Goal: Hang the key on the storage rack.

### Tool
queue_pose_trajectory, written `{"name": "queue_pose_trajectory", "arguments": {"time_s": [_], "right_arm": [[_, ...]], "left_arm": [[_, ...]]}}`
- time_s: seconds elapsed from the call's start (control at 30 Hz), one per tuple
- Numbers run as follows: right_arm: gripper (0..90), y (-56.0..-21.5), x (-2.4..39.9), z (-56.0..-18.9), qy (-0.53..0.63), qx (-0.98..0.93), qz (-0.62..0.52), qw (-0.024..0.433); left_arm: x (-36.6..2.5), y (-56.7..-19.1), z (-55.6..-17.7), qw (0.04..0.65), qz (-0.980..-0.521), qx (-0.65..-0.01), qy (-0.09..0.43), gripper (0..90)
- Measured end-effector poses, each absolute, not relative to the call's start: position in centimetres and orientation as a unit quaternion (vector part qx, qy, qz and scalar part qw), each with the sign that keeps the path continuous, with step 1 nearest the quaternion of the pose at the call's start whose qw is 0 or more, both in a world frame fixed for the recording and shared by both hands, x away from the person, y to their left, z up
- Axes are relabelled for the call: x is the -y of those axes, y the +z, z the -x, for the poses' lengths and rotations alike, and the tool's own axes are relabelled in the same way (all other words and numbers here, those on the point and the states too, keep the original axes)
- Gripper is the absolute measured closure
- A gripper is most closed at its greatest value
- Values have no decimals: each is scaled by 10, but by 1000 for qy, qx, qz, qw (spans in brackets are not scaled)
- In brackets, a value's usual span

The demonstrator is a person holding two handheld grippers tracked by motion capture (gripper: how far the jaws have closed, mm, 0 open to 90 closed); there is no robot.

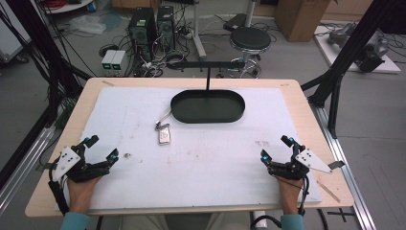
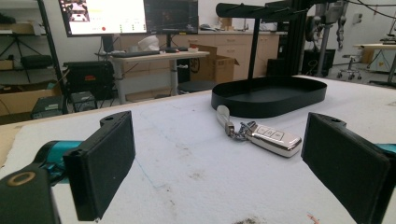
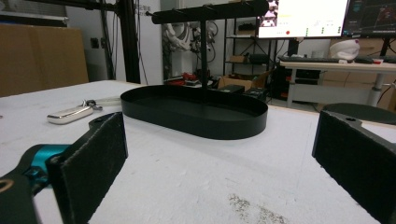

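A silver car key fob [image 1: 164, 135] with a short strap and ring lies on the white mat [image 1: 201, 163], just in front of the left end of a black oval tray [image 1: 208, 106]. From the tray rises a thin post with a black crossbar [image 1: 208, 63]. My left gripper [image 1: 100, 148] rests open at the mat's near left, nothing between its jaws. In the left gripper view the fob [image 2: 273, 138] lies ahead, between the wide black pads [image 2: 105, 161]. My right gripper [image 1: 276, 148] rests open at the near right. Ahead of it stands the tray [image 3: 196, 112], with the fob [image 3: 70, 114] at far left.
A small dark speck [image 1: 127, 155] lies on the mat near the left gripper. The wooden table [image 1: 45, 191] ends close behind both hands. A black frame post [image 1: 335, 91] stands off the right edge. A stool [image 1: 250, 40] and computer towers [image 1: 151, 28] are on the floor beyond.
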State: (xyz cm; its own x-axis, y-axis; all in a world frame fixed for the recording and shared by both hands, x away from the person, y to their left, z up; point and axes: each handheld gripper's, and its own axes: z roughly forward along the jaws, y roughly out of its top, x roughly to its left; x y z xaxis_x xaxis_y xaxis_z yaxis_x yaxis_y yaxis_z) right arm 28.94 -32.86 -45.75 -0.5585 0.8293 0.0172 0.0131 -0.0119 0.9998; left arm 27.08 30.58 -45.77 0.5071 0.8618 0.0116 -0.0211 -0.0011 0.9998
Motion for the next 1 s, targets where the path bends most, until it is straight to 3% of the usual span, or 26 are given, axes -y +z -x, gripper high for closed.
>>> {"name": "queue_pose_trajectory", "arguments": {"time_s": [0.73, 1.0], "right_arm": [[26, -457, 328, -289, 626, -623, -337, 327], [26, -457, 328, -289, 626, -623, -337, 327]], "left_arm": [[-307, -457, -271, 619, -602, -355, 359, 105], [-308, -450, -275, 600, -622, -366, 345, 105]]}}
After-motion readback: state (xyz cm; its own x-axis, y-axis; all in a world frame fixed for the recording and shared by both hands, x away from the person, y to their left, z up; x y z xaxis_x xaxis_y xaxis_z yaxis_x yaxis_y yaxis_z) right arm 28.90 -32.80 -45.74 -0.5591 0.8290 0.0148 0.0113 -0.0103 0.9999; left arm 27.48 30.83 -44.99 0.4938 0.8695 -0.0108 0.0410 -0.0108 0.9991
